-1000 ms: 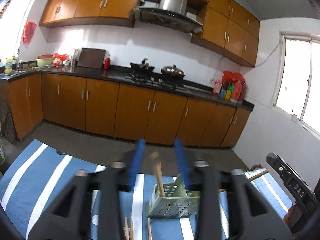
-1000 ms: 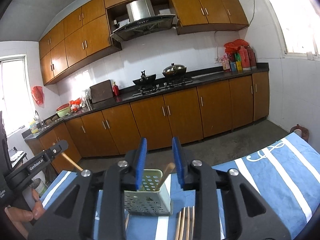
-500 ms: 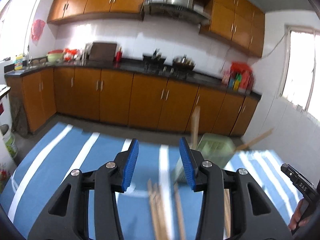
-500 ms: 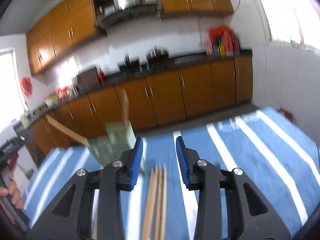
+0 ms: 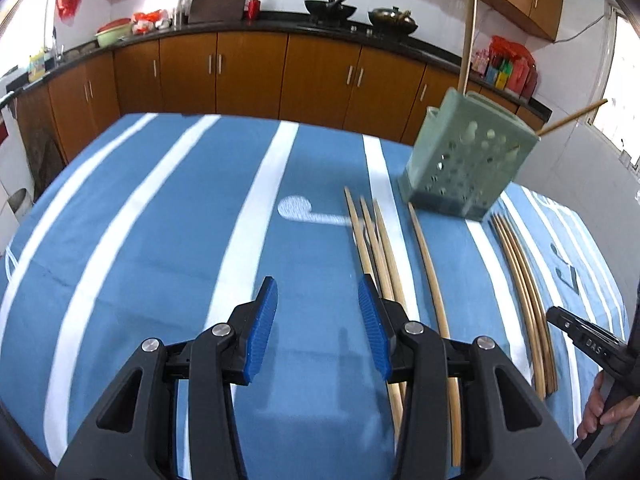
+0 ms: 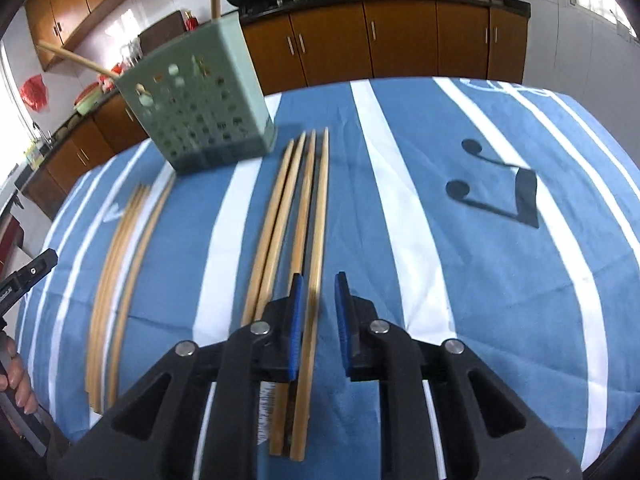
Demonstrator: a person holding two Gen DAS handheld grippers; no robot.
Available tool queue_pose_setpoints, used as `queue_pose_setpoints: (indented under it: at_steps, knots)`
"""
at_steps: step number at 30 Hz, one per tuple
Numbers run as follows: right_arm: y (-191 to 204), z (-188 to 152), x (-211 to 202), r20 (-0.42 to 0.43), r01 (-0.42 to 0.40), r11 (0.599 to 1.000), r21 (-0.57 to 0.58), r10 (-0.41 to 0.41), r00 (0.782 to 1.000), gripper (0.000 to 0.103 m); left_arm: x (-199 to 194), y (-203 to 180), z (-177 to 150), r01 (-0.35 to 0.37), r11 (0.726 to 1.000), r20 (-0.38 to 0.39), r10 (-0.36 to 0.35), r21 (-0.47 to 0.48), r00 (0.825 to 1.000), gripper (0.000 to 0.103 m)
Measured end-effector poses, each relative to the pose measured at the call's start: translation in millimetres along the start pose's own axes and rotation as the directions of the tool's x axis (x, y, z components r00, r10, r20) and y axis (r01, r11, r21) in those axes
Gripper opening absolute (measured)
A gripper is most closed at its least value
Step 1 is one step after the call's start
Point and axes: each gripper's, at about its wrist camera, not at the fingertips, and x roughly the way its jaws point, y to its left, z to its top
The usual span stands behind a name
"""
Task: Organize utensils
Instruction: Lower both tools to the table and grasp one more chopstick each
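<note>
Blue cloth with white stripes (image 5: 168,216) is spread under the left gripper (image 5: 318,322), whose blue-padded jaws are held apart with nothing between them. Just right of its right finger a group of bamboo chopsticks (image 5: 378,240) is laid on the cloth, with a single chopstick (image 5: 430,264) further right and another bundle (image 5: 524,280) beyond that. Ahead and to the right a pale green perforated holder (image 5: 464,160) is seen with two sticks standing in it.

In the right wrist view, the right gripper (image 6: 318,322) is seen with jaws that have just been closing; they are narrowly parted, and one of four chopsticks (image 6: 296,208) on the cloth passes between them, though contact cannot be told. The holder (image 6: 200,116) is ahead to the left.
</note>
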Motion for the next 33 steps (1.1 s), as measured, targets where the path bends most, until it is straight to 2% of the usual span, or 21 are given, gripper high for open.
queue_pose_setpoints:
  at_steps: [8, 10, 12, 15, 18, 24, 29, 33]
  knots:
    - [2.4, 2.5, 3.1, 0.002, 0.013, 0.999, -0.04, -0.013, 1.0, 0.015, 7.4, -13.7, -17.3, 0.048, 0.999, -0.052, -0.046, 0.026, 0.998, 0.04]
    - [1.6, 3.1, 4.0, 0.009, 0.056, 0.997, -0.053, -0.056, 0.998, 0.008, 9.7, -17.0, -20.6, 0.061, 0.998, -0.066, -0.059, 0.032, 0.996, 0.037]
    - [-7.2, 6.4, 4.9, 0.016, 0.094, 0.996, -0.006, -0.094, 0.995, 0.008, 11.9, -20.5, -23.1, 0.072, 0.997, -0.079, -0.069, 0.038, 0.994, 0.034]
    - [-17.6, 10.7, 5.5, 0.013, 0.096, 0.994, 0.048, -0.096, 0.995, 0.008, 14.8, -25.8, -26.6, 0.086, 0.995, -0.097, -0.081, 0.05, 0.992, 0.03]
    - [-16.3, 9.8, 5.9, 0.018, 0.102, 0.994, 0.025, -0.103, 0.995, 0.008, 17.7, -32.3, -30.4, 0.096, 0.993, -0.114, -0.087, 0.076, 0.99, 0.027]
    - [-16.6, 9.6, 5.6, 0.019, 0.098, 0.995, 0.02, -0.099, 0.995, 0.008, 24.0, -37.5, -36.3, 0.052, 0.991, -0.134, -0.036, 0.121, 0.99, 0.016]
    - [-17.5, 7.4, 3.2, 0.015, 0.09, 0.996, 0.018, -0.091, 0.996, 0.009, 25.9, -33.6, -33.1, 0.027, 0.992, -0.129, -0.011, 0.121, 0.992, 0.015]
    - [-17.7, 4.6, 1.0, 0.013, 0.083, 0.996, 0.013, -0.083, 0.996, 0.01, 27.5, -42.4, -33.9, 0.004, 0.987, -0.116, 0.015, 0.162, 0.993, 0.015]
